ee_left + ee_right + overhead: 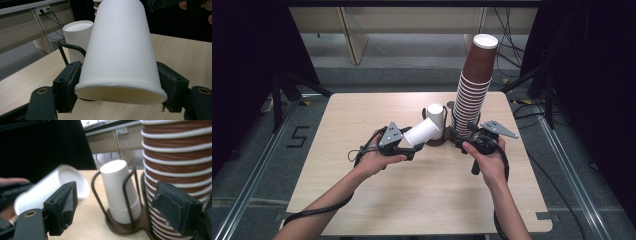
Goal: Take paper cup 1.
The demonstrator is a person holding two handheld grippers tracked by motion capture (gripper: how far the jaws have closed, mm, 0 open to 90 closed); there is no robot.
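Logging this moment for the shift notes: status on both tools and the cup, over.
Left tool shut on white cup, tilted on its side. Right tool open beside brown cup stack. Wire holder with upturned white cups just ahead.

High view: fixed overhead, looks forward and down on table (pixel 362 200), moderately far. Left gripper view: close behind held white cup (pixel 120 50), faces along tabletop toward wire holder (pixel 67 50). Right gripper view: low, near, faces holder (pixel 125 220) and brown cup stack (pixel 175 157). All three share holder area.
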